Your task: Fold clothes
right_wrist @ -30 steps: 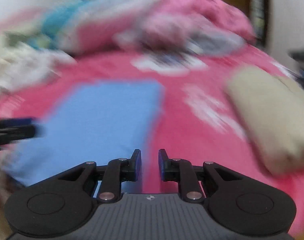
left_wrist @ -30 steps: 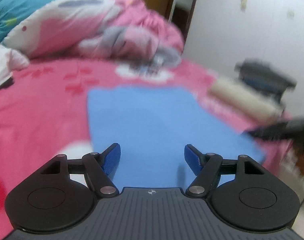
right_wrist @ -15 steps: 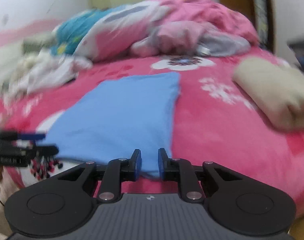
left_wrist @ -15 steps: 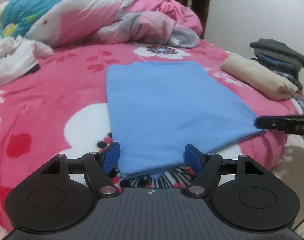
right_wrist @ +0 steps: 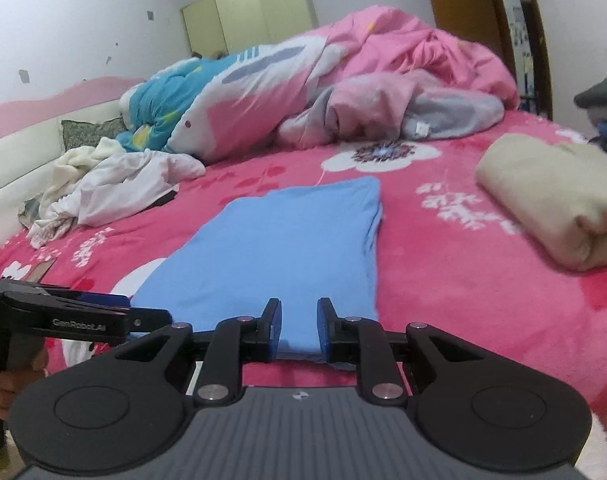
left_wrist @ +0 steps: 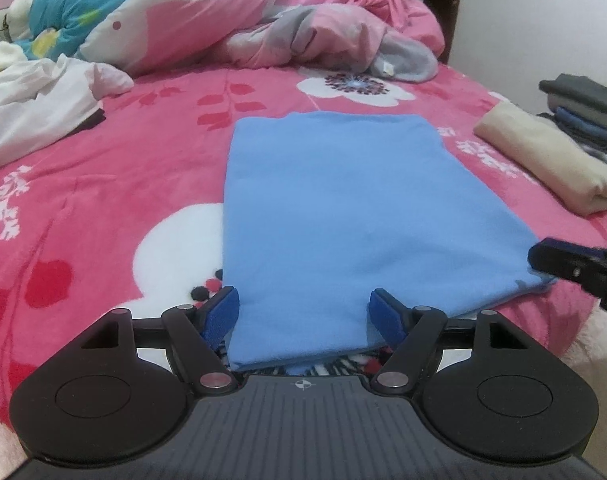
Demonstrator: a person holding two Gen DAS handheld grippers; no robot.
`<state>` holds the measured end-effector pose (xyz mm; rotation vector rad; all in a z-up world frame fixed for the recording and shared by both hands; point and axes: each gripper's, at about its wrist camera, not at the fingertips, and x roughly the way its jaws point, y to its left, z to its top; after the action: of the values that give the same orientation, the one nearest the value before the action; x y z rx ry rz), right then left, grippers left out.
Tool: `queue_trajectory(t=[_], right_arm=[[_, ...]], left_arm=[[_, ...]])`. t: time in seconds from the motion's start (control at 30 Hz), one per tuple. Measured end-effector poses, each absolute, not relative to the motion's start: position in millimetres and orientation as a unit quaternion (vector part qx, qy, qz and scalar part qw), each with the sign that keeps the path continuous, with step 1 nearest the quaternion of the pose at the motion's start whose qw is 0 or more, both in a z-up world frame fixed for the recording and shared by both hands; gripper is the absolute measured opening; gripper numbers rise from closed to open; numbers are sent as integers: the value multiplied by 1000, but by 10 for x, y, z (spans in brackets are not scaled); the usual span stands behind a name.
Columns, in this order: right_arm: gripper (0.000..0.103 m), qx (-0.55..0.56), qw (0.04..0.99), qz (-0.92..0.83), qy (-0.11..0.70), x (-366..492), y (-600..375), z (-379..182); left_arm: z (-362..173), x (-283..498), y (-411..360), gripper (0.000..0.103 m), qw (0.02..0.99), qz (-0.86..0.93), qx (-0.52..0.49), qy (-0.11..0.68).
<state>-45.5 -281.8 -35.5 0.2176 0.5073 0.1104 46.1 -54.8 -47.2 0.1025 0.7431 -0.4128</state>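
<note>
- Left wrist view: bed [left_wrist: 103, 184] with pink floral blanket carries all items.
- Crumpled pink duvet [left_wrist: 231, 12] lies along the far edge.
- Folded blue garment [left_wrist: 343, 216] lies flat at the near edge, centre.
- White clothes heap [left_wrist: 31, 100] sits toward the far left corner.
- Folded beige garment [left_wrist: 551, 160] lies at the right edge; dark folded stack [left_wrist: 579, 108] just behind it.
- Left gripper [left_wrist: 305, 316]: jaws wide apart, straddling the blue garment's near left corner, holding nothing.
- Right gripper [right_wrist: 299, 326]: jaws narrowly parted around the near right corner; grip cannot be confirmed.
</note>
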Motion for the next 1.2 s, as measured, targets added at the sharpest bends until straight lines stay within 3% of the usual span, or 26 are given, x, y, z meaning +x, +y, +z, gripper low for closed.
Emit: queue_trajectory(t=[0.57,1.0,1.2], right_arm=[[20,70,961,36,264,-342,-2718,-709],[20,52,973,45,222,-123,-2681,-301],[20,45,967,30,248,145,-2755,-557]], left_arm=[[-459,453,-721,77,909,-170,90,370],[-459,426,-771,78,909,-159,110,368],[-462,423,-773,80,909,-158,117,369]])
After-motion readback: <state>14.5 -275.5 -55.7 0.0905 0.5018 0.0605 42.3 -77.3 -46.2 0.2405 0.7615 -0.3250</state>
